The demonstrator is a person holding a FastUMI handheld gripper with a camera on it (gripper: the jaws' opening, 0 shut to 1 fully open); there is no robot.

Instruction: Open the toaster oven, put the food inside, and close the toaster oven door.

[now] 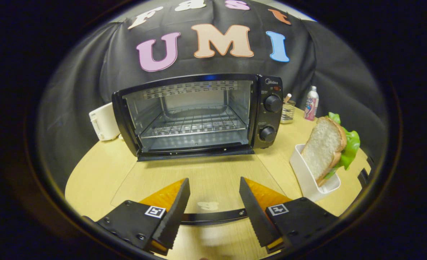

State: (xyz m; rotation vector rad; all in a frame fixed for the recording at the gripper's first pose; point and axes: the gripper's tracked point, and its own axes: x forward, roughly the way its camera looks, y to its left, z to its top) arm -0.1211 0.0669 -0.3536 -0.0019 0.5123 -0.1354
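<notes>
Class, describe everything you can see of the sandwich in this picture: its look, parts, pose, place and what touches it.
The sandwich is sliced white bread with a tan crust and bright green lettuce sticking out behind and above. It stands on edge, tilted, in a narrow white holder on the wooden table, right of the open toaster oven. Only the holder touches it. The gripper is open and apart from it.

The toaster oven (199,115) carries the brand name "Midea" at the top of its control panel, above the two knobs; small print beside the knobs and on the bottle (311,103) is too small to read
</notes>
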